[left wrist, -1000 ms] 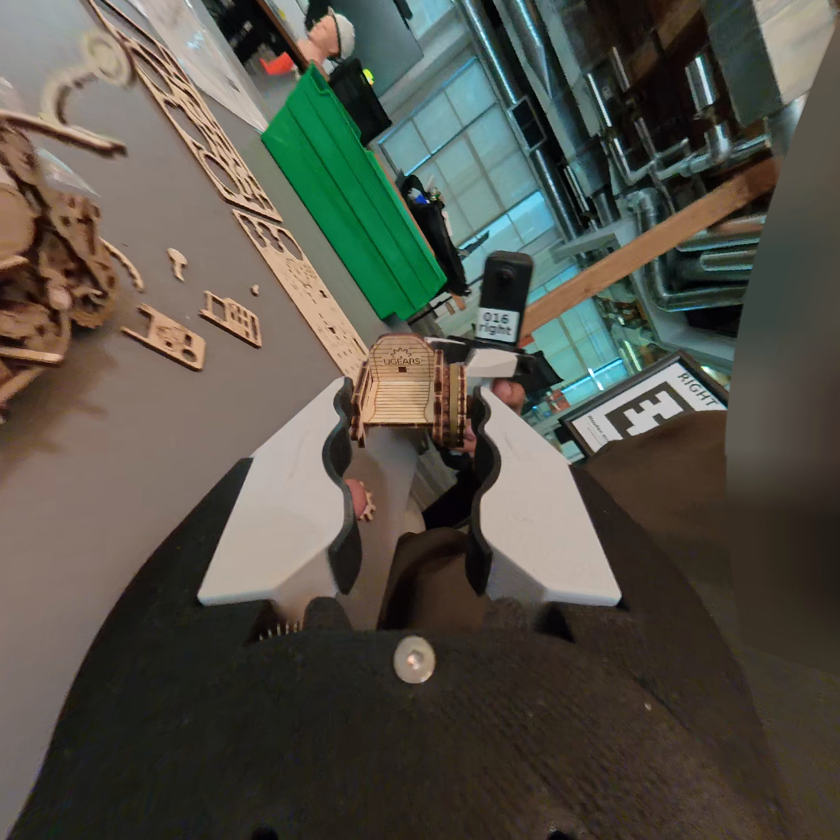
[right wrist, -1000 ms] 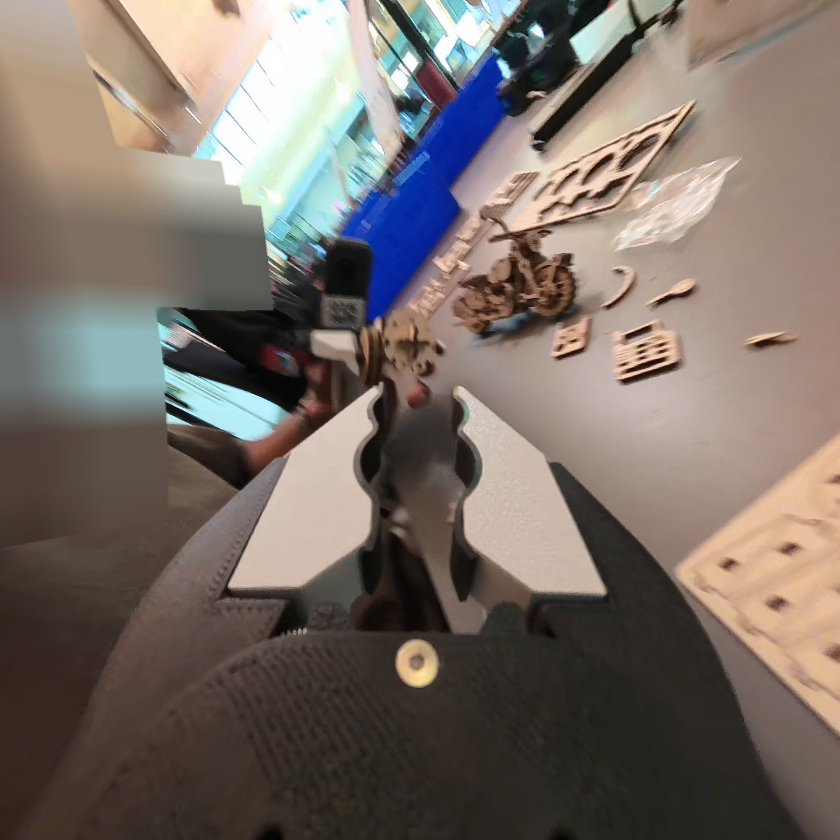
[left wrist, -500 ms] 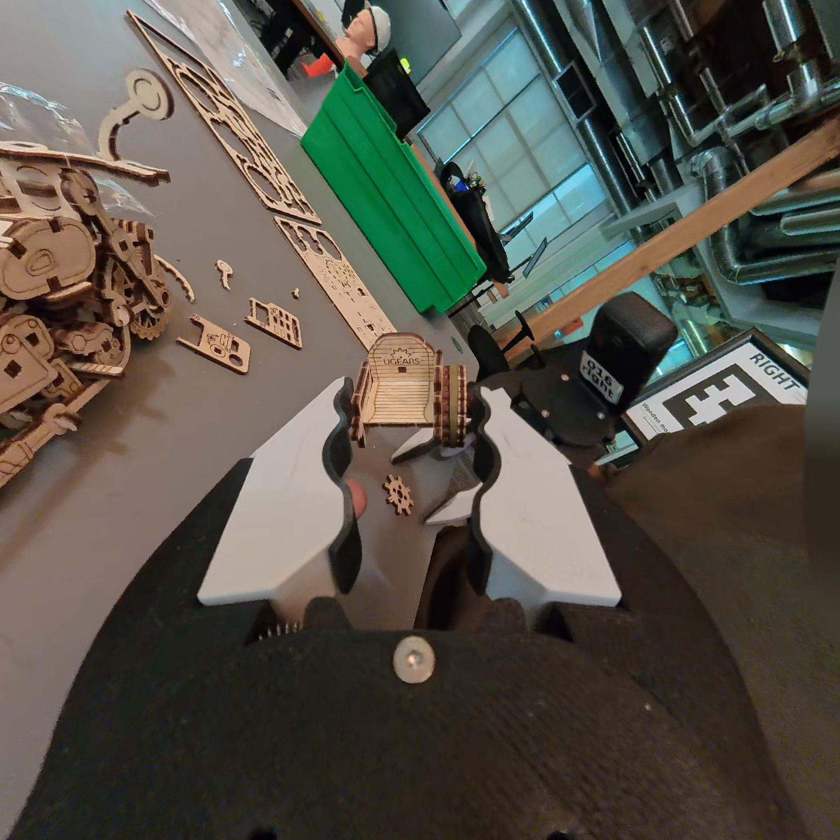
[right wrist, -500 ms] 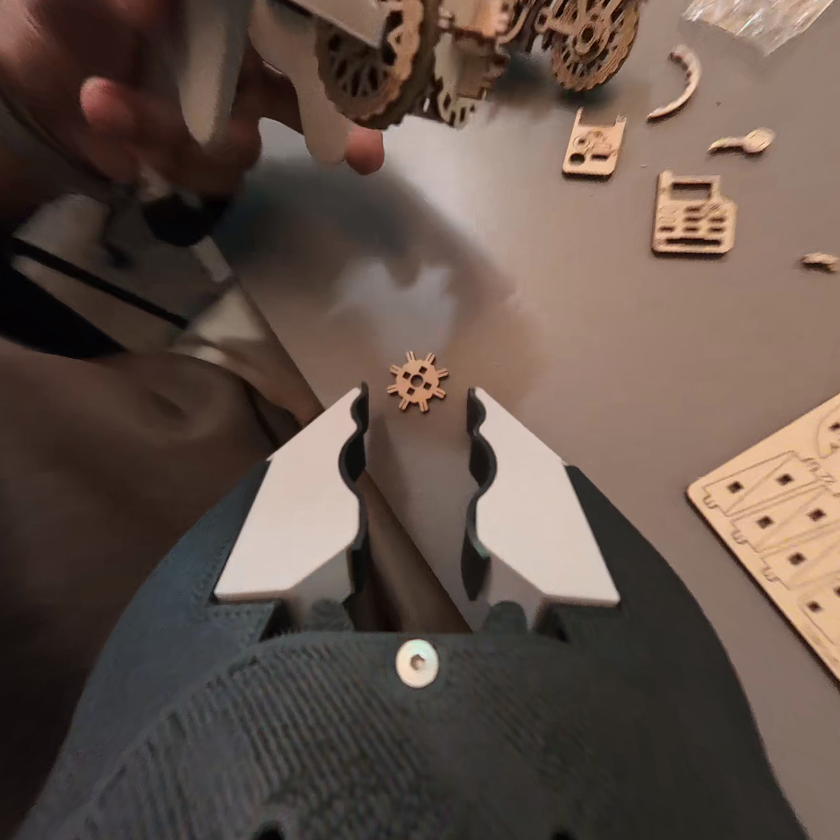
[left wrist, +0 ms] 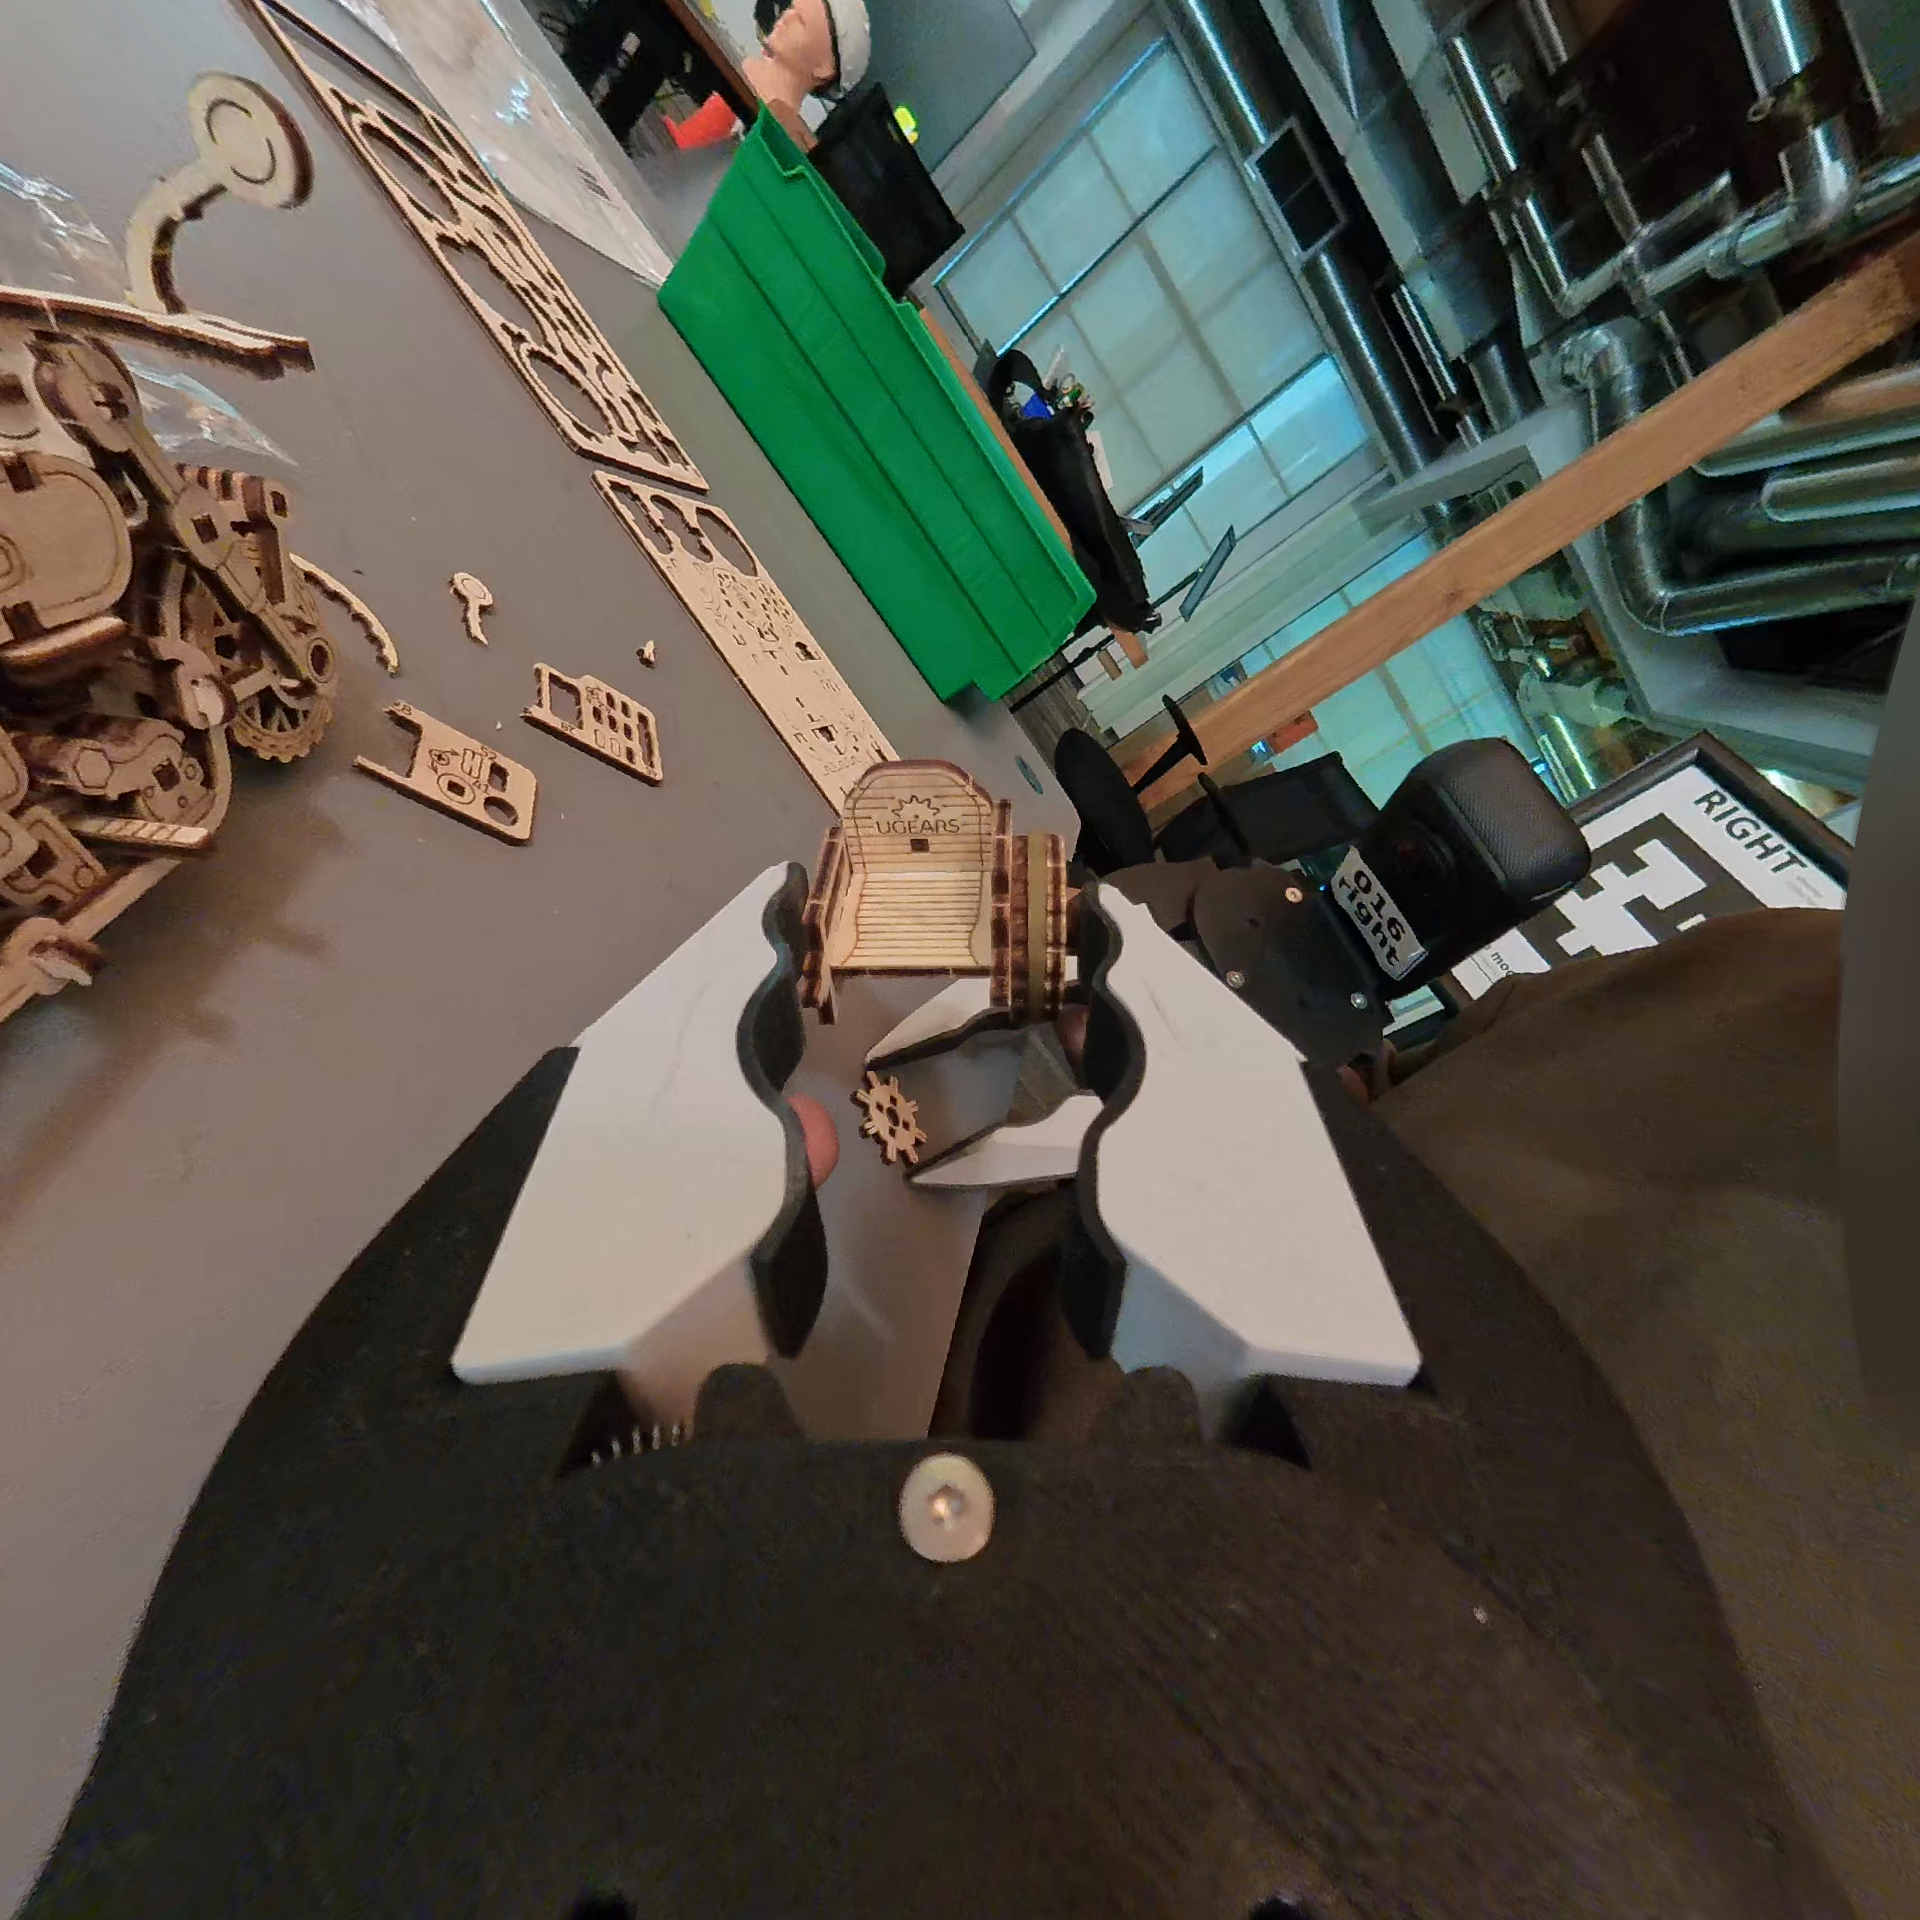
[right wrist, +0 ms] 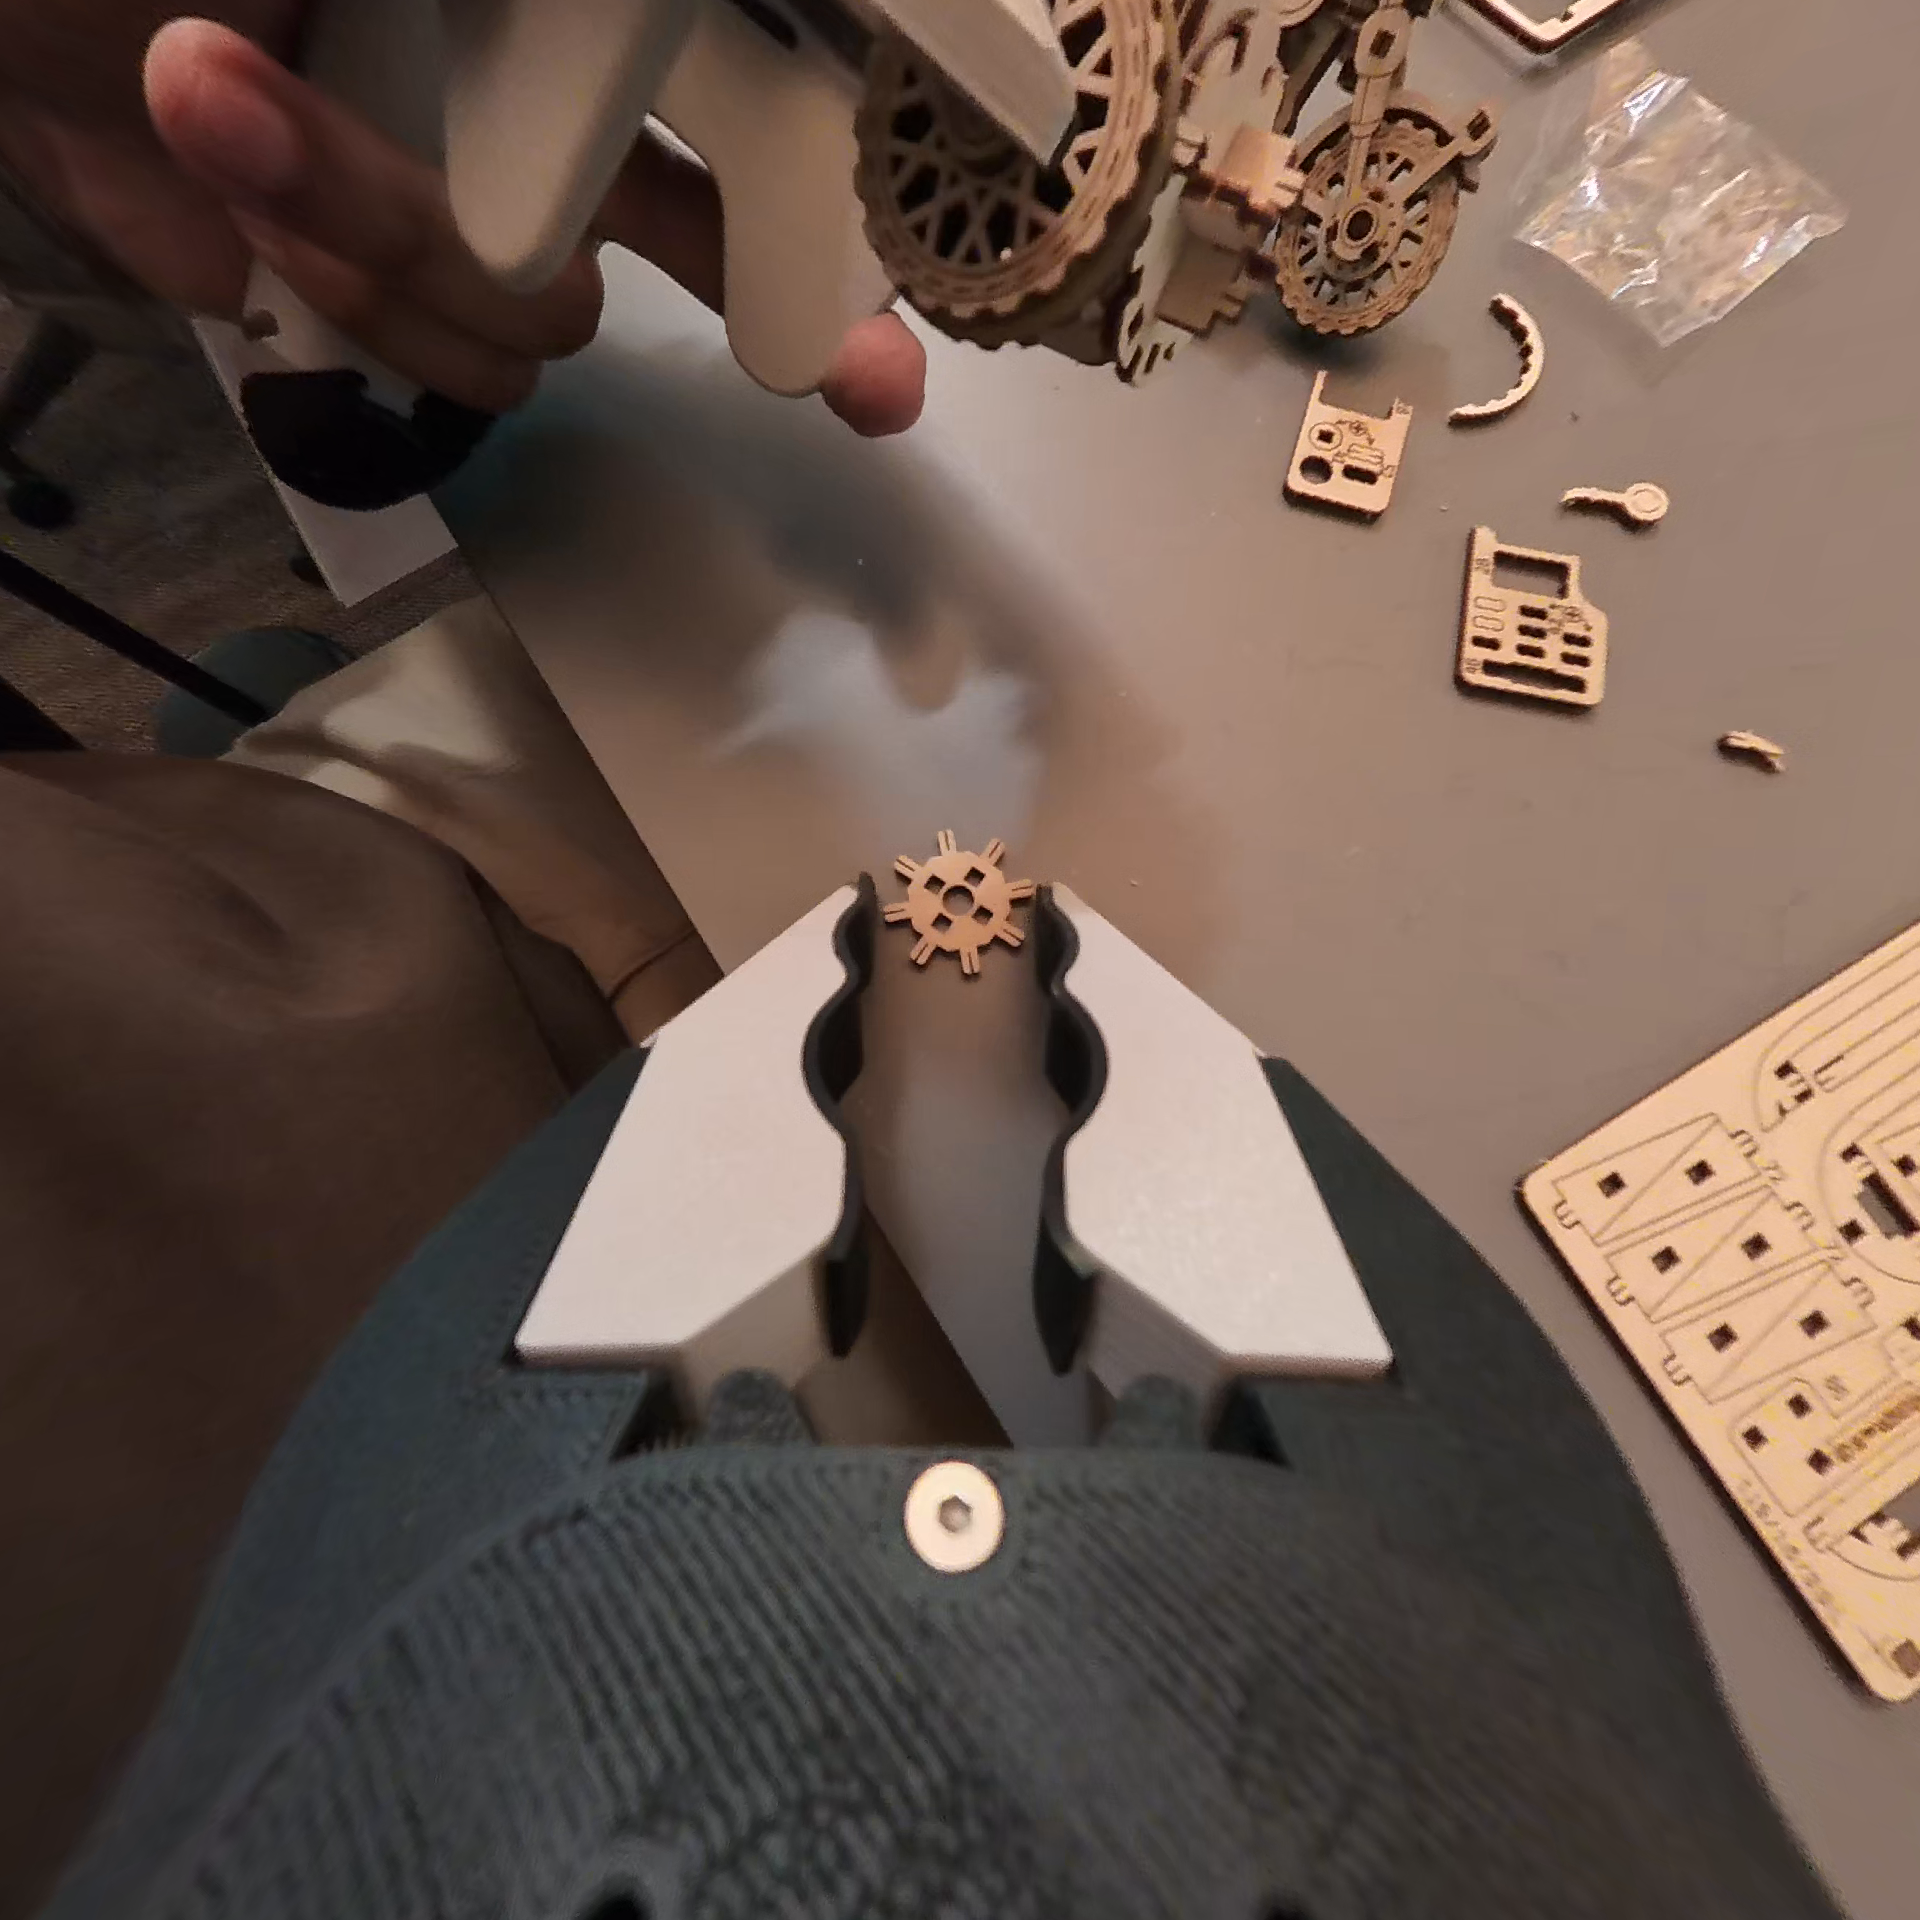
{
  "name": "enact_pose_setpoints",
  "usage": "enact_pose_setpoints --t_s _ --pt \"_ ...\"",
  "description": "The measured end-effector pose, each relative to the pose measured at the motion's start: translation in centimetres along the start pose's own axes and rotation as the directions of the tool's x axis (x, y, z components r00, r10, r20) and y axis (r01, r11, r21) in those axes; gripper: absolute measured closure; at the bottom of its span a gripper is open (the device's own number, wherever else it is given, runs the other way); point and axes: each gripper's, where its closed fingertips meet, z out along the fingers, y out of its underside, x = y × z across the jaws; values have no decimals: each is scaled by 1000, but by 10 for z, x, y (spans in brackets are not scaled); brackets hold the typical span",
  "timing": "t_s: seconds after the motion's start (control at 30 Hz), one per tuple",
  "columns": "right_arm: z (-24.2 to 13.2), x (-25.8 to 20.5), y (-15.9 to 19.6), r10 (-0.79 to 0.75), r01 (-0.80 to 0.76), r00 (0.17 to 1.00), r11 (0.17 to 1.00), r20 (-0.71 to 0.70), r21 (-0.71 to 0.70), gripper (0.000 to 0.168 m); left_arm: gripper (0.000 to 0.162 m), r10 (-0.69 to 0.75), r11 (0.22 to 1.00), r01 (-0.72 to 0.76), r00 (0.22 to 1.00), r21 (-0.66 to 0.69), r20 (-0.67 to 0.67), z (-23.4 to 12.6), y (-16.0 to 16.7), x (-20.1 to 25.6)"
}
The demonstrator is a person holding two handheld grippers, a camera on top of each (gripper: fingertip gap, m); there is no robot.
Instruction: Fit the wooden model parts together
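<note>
My left gripper is shut on a small wooden seat-and-wheel assembly and holds it above the grey table. In the right wrist view the assembly hangs at the top in the left gripper's white fingers. A small wooden gear lies flat on the table. My right gripper is open and low, with one fingertip on each side of the gear. The gear and the right gripper's fingertips also show in the left wrist view.
A wooden motorcycle model stands behind, also at the left. Loose flat parts, punched sheets and a plastic bag lie around. A green bin stands at the far edge. The table's near edge is left of the gear. About 9 centimetres separates my left fingertips from my right.
My right gripper swung down from facing the left gripper to the table and moved forward until its tips flank the gear. The left gripper kept hold of the seat assembly.
</note>
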Motion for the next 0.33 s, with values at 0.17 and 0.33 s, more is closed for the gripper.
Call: enact_pose_setpoints --t_s 0.17,0.33 --pt "0 2 0 -5 4 1000 1000 9 4 145 112 -1 1000 1 1000 -5 -5 1 1 1" --pt "-1 11 0 5 -5 1000 1000 3 22 145 112 -14 1000 14 1000 1 -16 0 0 2"
